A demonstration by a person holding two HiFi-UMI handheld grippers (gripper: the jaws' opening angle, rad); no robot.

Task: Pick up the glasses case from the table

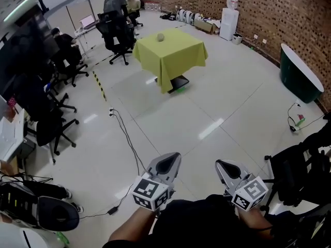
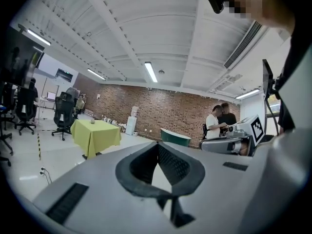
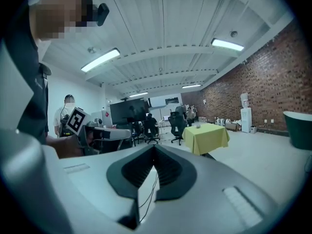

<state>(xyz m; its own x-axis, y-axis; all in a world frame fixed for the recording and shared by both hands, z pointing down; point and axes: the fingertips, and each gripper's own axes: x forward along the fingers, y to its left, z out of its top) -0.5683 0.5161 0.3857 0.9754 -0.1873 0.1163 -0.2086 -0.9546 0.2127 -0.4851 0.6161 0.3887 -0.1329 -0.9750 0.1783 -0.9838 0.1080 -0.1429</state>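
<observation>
Table draped in a yellow-green cloth (image 1: 176, 61) stands far ahead on the glossy pale floor (image 1: 207, 112), well apart from both tools. On its top, toward the far side, sits the small rounded grey glasses case (image 1: 161, 36) (too small here to make out any detail), alone on the cloth and untouched.

The 2 grippers are held low at the near edge of the head view, side by side and both pointing toward the table. The left gripper (image 1: 174, 157), grey with a marker cube at its base, has its dark ribbed pads pressed together at the tips, with nothing between them; its own view shows the tips meeting at the left gripper (image 2: 157, 145), with the table (image 2: 97, 135) and the case (image 2: 92, 121) far off to the left of the jaws. The right gripper (image 1: 220, 164) is likewise closed and empty; in its own view the pads join at the right gripper (image 3: 153, 147), and the table (image 3: 207, 138) with the case (image 3: 198, 126) lies off to the right.

Black office chairs (image 1: 116, 30) stand left of the table. A red brick wall (image 1: 269, 9) runs behind, with a white water dispenser (image 1: 228, 19) against it and a dark green tub (image 1: 300, 74) at the right. Black cables (image 1: 126, 138) trail over the floor between the table and the person.
</observation>
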